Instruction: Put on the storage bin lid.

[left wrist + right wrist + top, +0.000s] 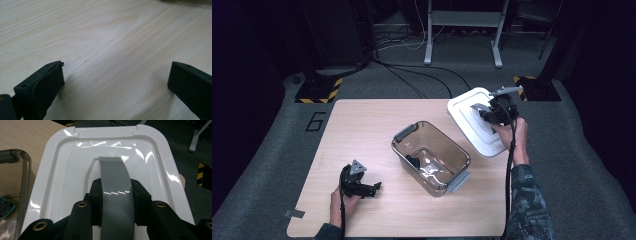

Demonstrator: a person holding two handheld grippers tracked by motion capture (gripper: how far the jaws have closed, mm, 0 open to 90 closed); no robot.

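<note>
Floor: grey carpet, black cables trailing across it.
Furniture: metal stand legs, hazard-striped bases.
Light: dim, dark edges.

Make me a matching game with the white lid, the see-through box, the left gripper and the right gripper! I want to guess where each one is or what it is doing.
Things:
1. white lid
2. see-through box
3. left gripper
4. right gripper

States:
A. open, low over the bare wood
B. standing open in the middle of the table
C. shut on the grey handle
D. lifted and tilted at the table's far right corner

Pairs: 1-D, 2-B, 3-A, 4-C
</note>
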